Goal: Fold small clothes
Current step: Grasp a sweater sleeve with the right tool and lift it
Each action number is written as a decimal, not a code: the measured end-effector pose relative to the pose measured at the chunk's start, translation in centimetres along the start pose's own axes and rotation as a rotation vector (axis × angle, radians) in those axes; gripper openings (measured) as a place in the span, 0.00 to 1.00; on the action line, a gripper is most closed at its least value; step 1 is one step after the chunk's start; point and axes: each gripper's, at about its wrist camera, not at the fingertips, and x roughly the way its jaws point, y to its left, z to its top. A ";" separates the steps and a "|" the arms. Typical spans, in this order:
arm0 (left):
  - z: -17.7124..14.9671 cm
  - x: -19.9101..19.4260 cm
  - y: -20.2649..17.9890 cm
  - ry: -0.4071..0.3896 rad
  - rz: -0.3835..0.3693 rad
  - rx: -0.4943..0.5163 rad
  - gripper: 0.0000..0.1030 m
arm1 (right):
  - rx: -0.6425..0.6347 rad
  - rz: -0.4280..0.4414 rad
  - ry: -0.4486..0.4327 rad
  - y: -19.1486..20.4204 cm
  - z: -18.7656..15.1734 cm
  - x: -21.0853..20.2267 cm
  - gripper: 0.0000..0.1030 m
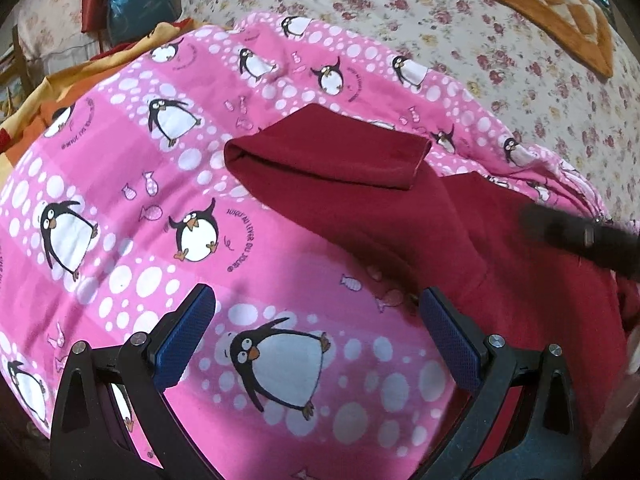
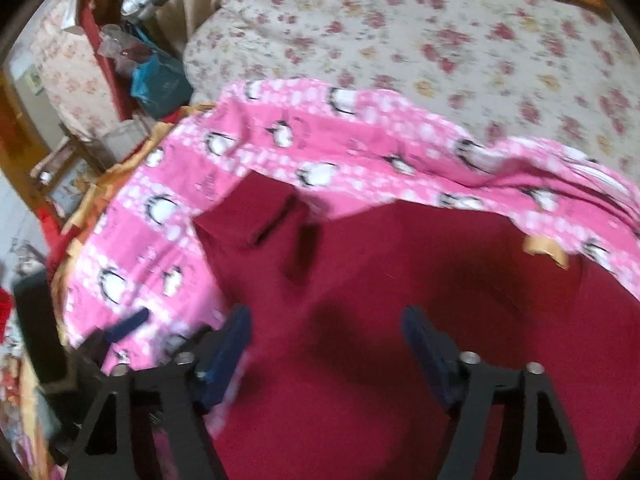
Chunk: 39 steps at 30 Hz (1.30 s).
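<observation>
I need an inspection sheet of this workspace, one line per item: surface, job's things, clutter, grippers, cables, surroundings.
Surface: pink penguin-print blanket spread over a floral bedsheet.
Job's things: dark red fabric garment lying on the blanket, its sleeve folded across.
Clutter: orange-yellow cloth under the blanket's edge; orange checked mat.
Grippers: left gripper open above the blanket, holding nothing; right gripper open above the garment, holding nothing.
Cables: nothing seen.
Surroundings: blue plastic bag and other items beside the bed, blurred.
</observation>
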 end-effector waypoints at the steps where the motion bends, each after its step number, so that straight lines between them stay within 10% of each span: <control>1: -0.1 0.1 0.1 0.002 0.004 0.000 0.99 | 0.017 0.046 0.006 0.3 0.6 0.6 0.60; 7: -0.1 0.7 0.9 0.016 0.009 -0.025 0.99 | 0.086 0.255 0.063 1.9 3.2 4.4 0.59; 17: 0.0 1.7 1.9 0.040 -0.013 -0.073 0.99 | 0.200 0.292 0.141 1.4 5.2 11.0 0.58; 23: 0.0 1.9 2.1 0.038 0.003 -0.073 0.99 | 0.214 0.264 0.095 0.9 5.9 12.2 0.13; 39: -0.4 -0.7 -1.1 -0.042 0.043 0.061 0.99 | 0.142 0.191 -0.237 -6.5 4.5 -9.9 0.08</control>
